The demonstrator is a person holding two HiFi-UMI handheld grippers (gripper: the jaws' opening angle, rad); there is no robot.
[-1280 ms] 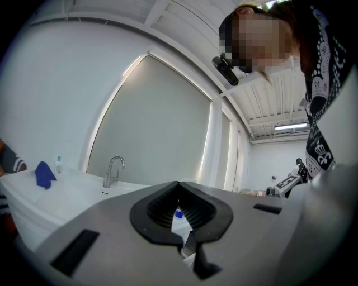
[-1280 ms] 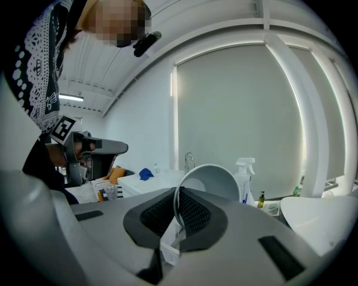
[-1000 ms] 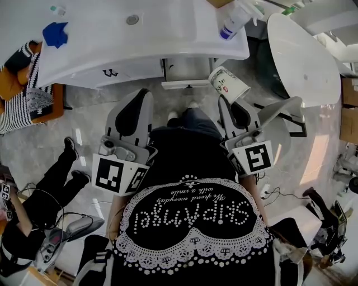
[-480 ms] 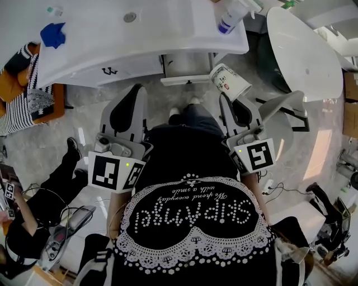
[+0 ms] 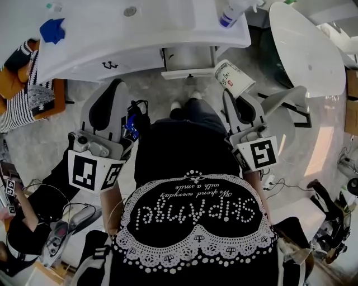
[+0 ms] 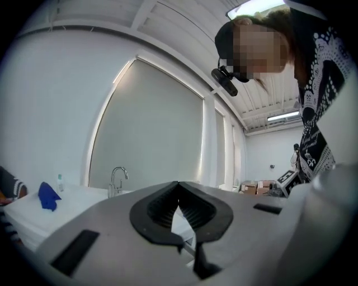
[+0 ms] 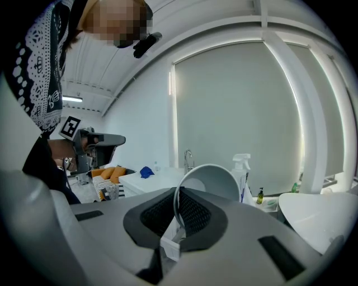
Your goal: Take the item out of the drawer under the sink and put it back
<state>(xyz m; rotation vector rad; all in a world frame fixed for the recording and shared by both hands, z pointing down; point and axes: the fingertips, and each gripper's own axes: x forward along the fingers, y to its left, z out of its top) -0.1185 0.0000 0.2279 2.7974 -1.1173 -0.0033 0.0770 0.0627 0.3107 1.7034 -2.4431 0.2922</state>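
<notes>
Blue cloth (image 5: pixel 53 31) lies bunched on the white sink surface (image 5: pixel 112 39), at 11 o'clock in the head view, well apart from the drain (image 5: pixel 130 10) near 12. A striped cushion (image 5: pixel 22 106) sits below it at 9 o'clock. A second person (image 5: pixel 33 218) in dark clothes is at 8 o'clock.

We hold the left gripper (image 5: pixel 116 84) at 10 o'clock, before the cabinet front, with its jaws pointing toward 12. In the left gripper view the left gripper's (image 6: pixel 179 184) tips meet with nothing between them, so it is closed and empty. That view also shows the faucet (image 6: pixel 117 176) at 9 o'clock, with the cloth (image 6: pixel 47 195) further left.

The drawer (image 5: pixel 187 58) under the sink stands pulled out at 12 o'clock. We cannot make out its inside.

The paper cup (image 5: pixel 232 78), white with red and green print, is outside the drawer. It is at 1 o'clock, just right of the drawer front, tilted and held in the air. The right gripper (image 5: pixel 225 94) reaches it from 5 o'clock. In the right gripper view the right gripper's (image 7: pixel 178 192) jaws are pinched on the wall of the cup (image 7: pixel 210 181) at its rim, with the cup's mouth facing the camera.

A spray bottle (image 5: pixel 229 14) stands on the surface's right end, above the cup. A white bathtub (image 5: pixel 305 50) fills the 2 o'clock corner, apart from the sink.
</notes>
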